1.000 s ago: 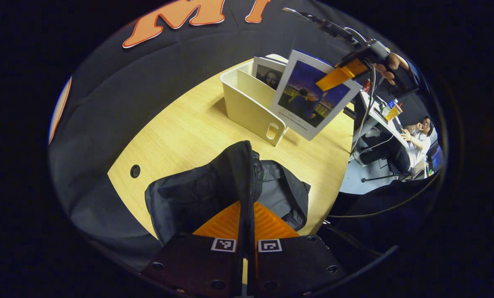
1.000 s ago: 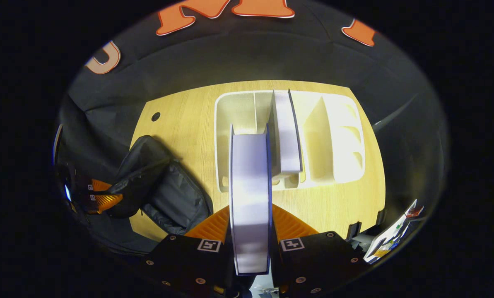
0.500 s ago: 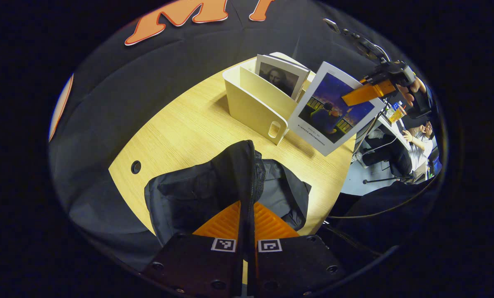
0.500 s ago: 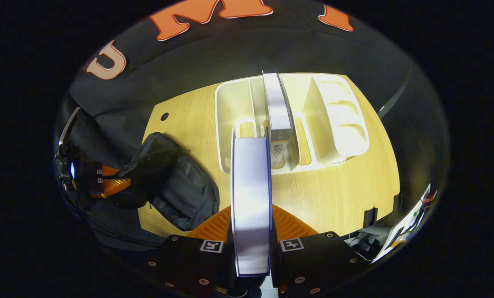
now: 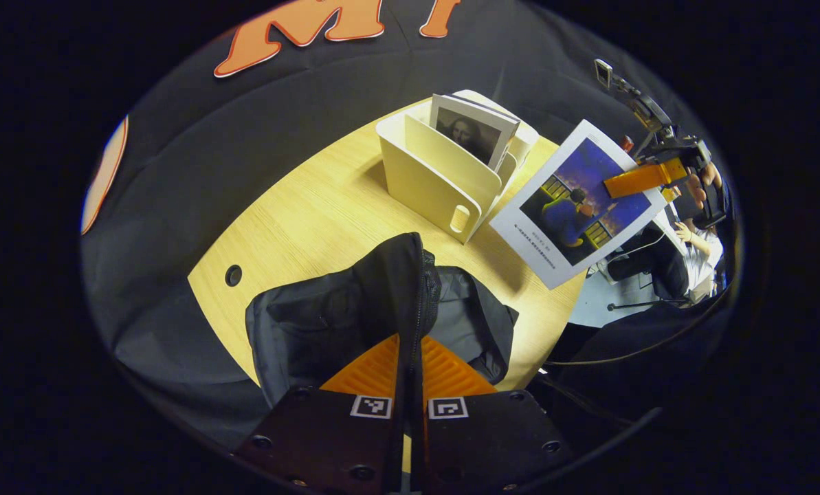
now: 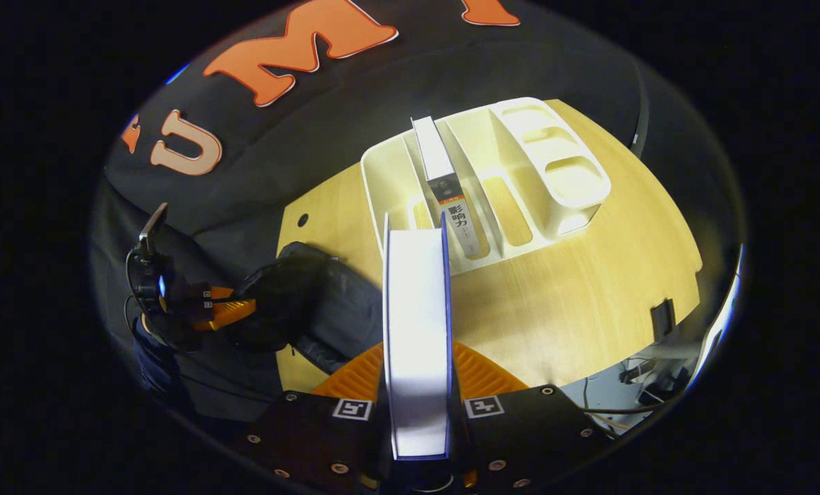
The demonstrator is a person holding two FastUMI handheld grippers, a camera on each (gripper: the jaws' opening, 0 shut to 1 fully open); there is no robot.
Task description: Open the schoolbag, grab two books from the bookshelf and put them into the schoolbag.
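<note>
**Book held clear of the bookshelf, schoolbag flap pinched up**

In the left gripper view, the left tool (image 5: 410, 371) is closed tight on a raised fold of the black schoolbag (image 5: 327, 323), both fingers pressing the fabric along its zipper edge. The bag lies on the near part of the wooden worktop (image 5: 313, 213), slumped around the pinched fold. Beyond it stands the white bookshelf (image 5: 437, 185), a divided holder with a slot handle in its near end, and one book with a portrait cover (image 5: 470, 130) stands upright in it. To the right of the bookshelf, the book with the blue cover (image 5: 578, 203) hangs tilted in the air above the worktop's edge, apart from the holder, gripped at its upper corner by the right tool (image 5: 640, 180), with the hand (image 5: 698, 185) that holds it just behind. A person sits at a desk in the far background.

In the right gripper view, the right tool (image 6: 418, 385) has both fingers pressed on that book (image 6: 416, 330), seen edge-on and upright between them. Past it lies the bookshelf (image 6: 554, 179), with the remaining book (image 6: 444, 179) in a middle compartment. To the left, the schoolbag (image 6: 313, 309) sits at the worktop's edge with the left tool (image 6: 234, 313) clamped on it.
</note>
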